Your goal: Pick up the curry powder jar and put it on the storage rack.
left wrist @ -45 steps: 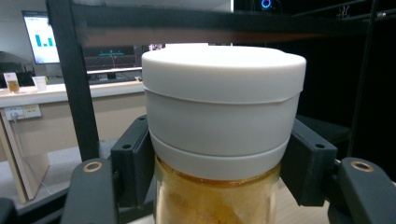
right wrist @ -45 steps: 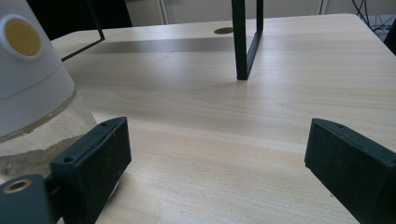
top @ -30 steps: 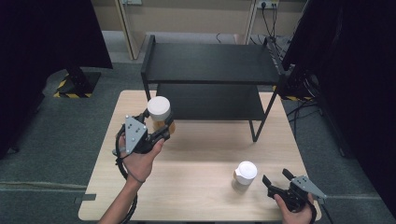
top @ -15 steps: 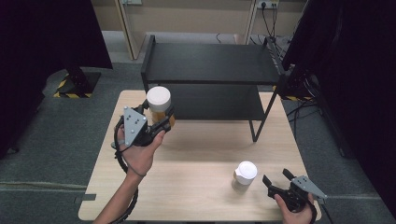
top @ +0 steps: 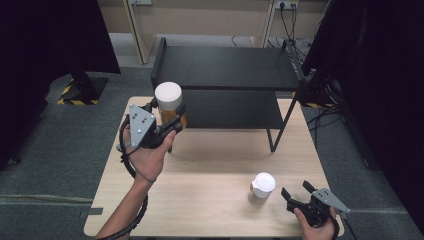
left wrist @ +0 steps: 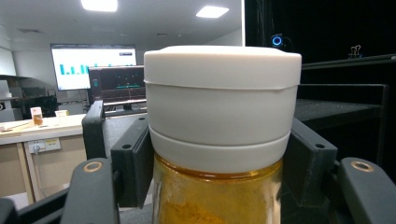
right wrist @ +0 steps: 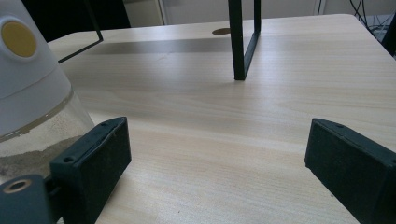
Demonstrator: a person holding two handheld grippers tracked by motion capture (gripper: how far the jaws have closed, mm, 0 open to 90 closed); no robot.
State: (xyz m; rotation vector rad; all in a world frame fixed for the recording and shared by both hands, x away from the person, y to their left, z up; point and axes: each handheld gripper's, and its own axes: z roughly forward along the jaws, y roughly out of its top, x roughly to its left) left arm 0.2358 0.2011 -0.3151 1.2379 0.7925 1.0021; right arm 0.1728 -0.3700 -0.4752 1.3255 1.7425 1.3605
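- My left claw [top: 172,127] pinches the amber jar [top: 169,107] just below its white lid [left wrist: 222,95], pads [left wrist: 135,161] pressed on both sides; the jar hangs above the table [top: 210,165], upper left of the high view, beside the black rack [top: 227,67].
- My right claw [top: 299,192] is spread wide and holds nothing, at the lower right; the second jar [top: 262,186] stands on the table just to its left.
- Judging by this, the lift is done and the jar is likely headed for the rack; setting it down and letting go are left, and the second jar is not yet gripped.
- Which shelf is meant I cannot tell.
- In the left claw view the jar's lower part is cut off, and it blocks most of the rack.
- In the right claw view the second jar [right wrist: 32,88] is cropped at the left edge; its pale contents are hard to name.
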